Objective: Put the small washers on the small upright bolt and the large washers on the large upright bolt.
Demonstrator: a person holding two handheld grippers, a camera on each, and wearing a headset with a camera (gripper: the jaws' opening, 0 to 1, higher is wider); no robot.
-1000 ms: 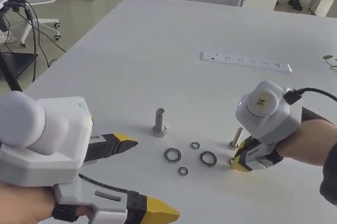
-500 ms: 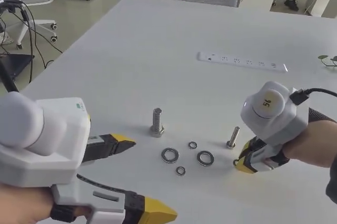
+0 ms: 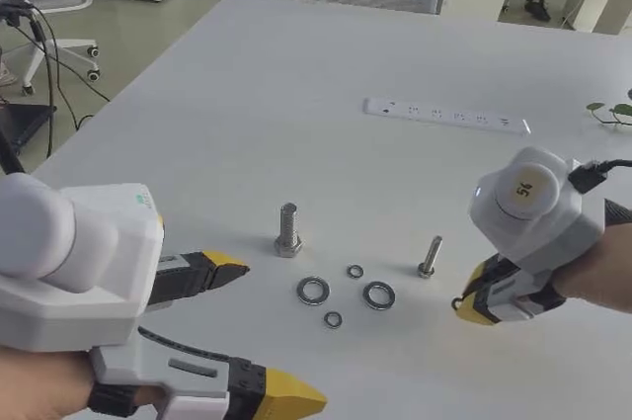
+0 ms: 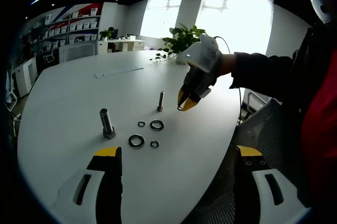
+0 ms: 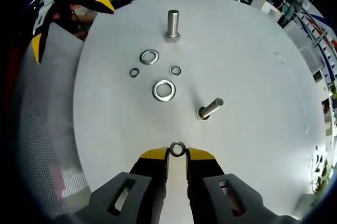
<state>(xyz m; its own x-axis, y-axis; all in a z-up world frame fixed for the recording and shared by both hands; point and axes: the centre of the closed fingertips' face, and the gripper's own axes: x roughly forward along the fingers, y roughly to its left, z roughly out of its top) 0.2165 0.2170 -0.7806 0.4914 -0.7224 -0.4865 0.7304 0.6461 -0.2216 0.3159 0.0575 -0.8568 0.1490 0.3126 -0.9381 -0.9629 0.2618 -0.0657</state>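
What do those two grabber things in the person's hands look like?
Both the left gripper and the right gripper have chunky white plastic bodies, black jaws and yellow tips. The right one wears a round sticker reading 56 and trails a black cable. A dark sleeve covers that arm.

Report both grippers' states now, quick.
Left gripper: open, holding nothing.
Right gripper: closed on a small washer pinched at its tips.

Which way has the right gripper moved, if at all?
Yes. In the head view, the right gripper has backed off rightward from the small bolt, whose base it nearly touched a second ago.
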